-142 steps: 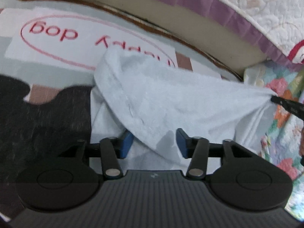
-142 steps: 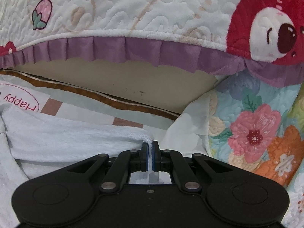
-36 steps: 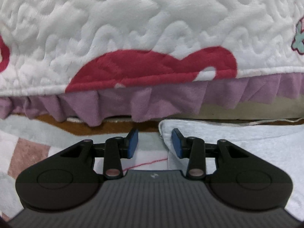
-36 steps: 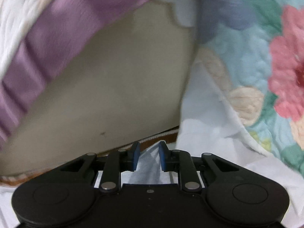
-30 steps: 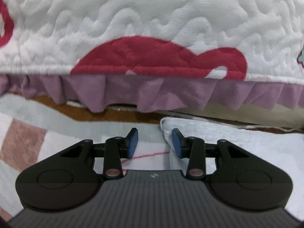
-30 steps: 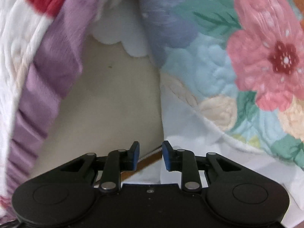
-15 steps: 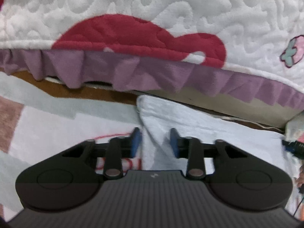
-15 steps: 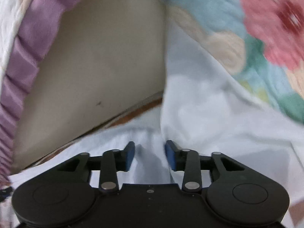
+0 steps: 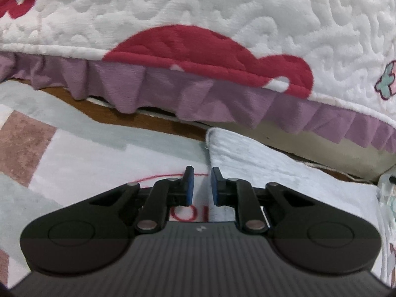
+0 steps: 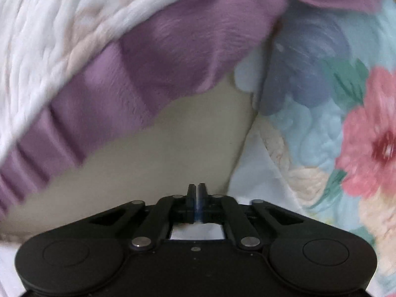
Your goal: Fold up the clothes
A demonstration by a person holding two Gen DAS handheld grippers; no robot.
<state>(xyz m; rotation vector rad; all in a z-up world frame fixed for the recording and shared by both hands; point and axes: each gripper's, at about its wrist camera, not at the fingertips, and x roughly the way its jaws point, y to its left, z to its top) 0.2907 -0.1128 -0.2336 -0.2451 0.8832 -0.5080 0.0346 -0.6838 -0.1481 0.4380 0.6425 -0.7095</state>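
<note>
- The white garment (image 9: 272,173) lies on the patterned mat (image 9: 86,148), its left edge running away from the camera toward the purple frill (image 9: 198,99) of the quilted cover.
- The left gripper (image 9: 201,189) sits right at that edge; its jaws are closing, a narrow gap left, with the cloth's edge in or just beside the gap. Whether the pads press fabric cannot be told.
- The right gripper (image 10: 197,198) has its jaws closing, nearly together; a pale sliver shows between them, likely cloth, but blur leaves it unsure.
- The garment's long axis runs across toward the right, so each hand takes one end.
- The garment's near part is hidden behind the gripper bodies.
</note>
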